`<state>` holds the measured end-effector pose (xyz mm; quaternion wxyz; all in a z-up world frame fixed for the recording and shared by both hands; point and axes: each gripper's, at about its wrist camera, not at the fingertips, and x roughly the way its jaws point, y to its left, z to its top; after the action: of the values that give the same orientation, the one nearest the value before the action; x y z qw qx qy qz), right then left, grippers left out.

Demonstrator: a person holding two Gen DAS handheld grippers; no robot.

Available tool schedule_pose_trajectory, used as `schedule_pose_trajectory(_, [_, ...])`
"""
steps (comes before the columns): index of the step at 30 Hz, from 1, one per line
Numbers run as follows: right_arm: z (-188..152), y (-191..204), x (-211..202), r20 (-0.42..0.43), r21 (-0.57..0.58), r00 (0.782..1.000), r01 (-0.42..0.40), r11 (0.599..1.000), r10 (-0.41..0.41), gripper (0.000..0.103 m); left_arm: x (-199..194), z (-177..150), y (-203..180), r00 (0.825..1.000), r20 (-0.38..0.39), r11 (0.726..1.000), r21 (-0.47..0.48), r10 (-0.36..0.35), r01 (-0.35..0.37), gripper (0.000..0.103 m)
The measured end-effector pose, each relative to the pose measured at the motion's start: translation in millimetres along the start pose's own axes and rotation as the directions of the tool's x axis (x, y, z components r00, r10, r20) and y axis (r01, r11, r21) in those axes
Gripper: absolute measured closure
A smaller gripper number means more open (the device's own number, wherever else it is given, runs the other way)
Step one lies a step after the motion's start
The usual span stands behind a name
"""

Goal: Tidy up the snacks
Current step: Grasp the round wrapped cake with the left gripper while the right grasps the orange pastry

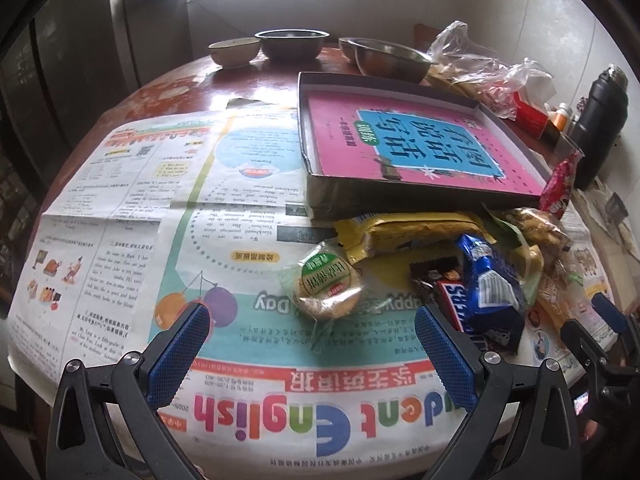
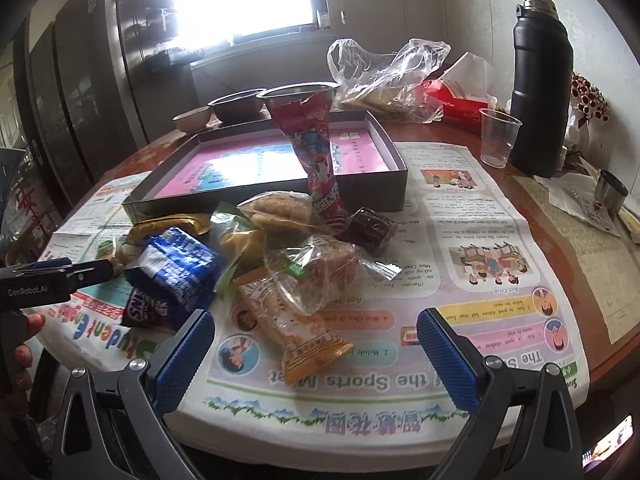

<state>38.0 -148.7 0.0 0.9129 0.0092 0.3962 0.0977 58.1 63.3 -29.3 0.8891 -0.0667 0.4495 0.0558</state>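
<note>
Newspaper-covered round wooden table (image 1: 168, 84), window behind. Your left gripper (image 1: 312, 344) is spread wide, empty, just short of a round green-labelled cake in clear wrap (image 1: 326, 286). Your right gripper (image 2: 316, 340) gapes wide too, an orange wrapped biscuit bar (image 2: 296, 328) between its fingers. Snack pile lies before a shallow dark box with pink book inside (image 2: 280, 184).

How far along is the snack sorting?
Barely started. The box holds only its pink liner. Both the left gripper and right gripper are open and empty. Left to do: the whole pile, including the round cake, blue packet and orange wafer.
</note>
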Motion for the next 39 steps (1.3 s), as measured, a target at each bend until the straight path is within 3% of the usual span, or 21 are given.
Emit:
schedule_pose_trajectory(4, [2.7,1.7,7.3,0.001,-0.029,1.000,0.004,1.000,-0.004,0.003,3.9,2.6,4.5,1.000,0.000,1.000,-0.011,-0.003,0.003,0.001])
schedule_pose_trajectory(7, [4.6,4.4,14.5,-0.010,-0.058,1.000,-0.002,0.998,0.001,0.012,7.9,4.4,7.4,1.000,-0.005,1.000,-0.018,-0.006,0.005,0.001])
schedule_pose_trajectory(9, [4.6,5.5,19.2,-0.017,-0.068,1.000,-0.011,0.998,0.010,0.024,10.1,5.4,8.2,1.000,-0.004,1.000,-0.021,-0.005,0.005,0.001])
schedule_pose_trajectory(13, [2.5,9.2,24.5,-0.026,-0.091,0.999,-0.025,0.996,0.023,0.040,14.2,5.9,9.3,1.000,-0.008,1.000,-0.027,-0.014,0.013,0.001])
schedule_pose_trajectory(15, [1.0,11.9,22.9,-0.021,-0.104,0.999,-0.044,0.994,0.042,0.055,15.5,6.3,10.0,1.000,-0.007,0.999,-0.032,-0.019,0.019,0.001])
schedule_pose_trajectory(20, [-2.1,17.6,19.8,-0.020,-0.129,0.996,-0.093,0.987,0.091,0.072,19.1,6.1,8.1,0.999,-0.009,0.999,-0.032,-0.038,0.038,0.006])
schedule_pose_trajectory(26, [-4.9,20.7,15.9,-0.022,-0.128,0.991,-0.133,0.983,0.131,0.073,22.1,8.3,7.0,0.999,0.002,0.998,-0.037,-0.046,0.046,0.010])
schedule_pose_trajectory(27, [-5.3,21.2,15.1,-0.022,-0.128,0.990,-0.139,0.982,0.138,0.073,22.0,9.1,7.3,0.999,0.007,0.998,-0.037,-0.044,0.044,0.015])
schedule_pose_trajectory(29, [-5.2,20.0,14.3,-0.029,-0.114,0.986,-0.164,0.980,0.161,0.073,20.9,11.4,6.5,0.999,0.023,0.999,-0.029,-0.034,0.034,0.041])
schedule_pose_trajectory(32, [-4.7,18.2,12.0,-0.031,-0.086,0.980,-0.198,0.977,0.196,0.073,21.7,13.7,8.2,0.999,0.027,0.999,-0.019,-0.032,0.033,0.051])
schedule_pose_trajectory(39, [-1.2,17.1,10.0,-0.023,-0.059,0.975,-0.221,0.974,0.220,0.074,18.4,12.3,19.6,0.994,0.045,0.993,-0.062,-0.101,0.104,0.061])
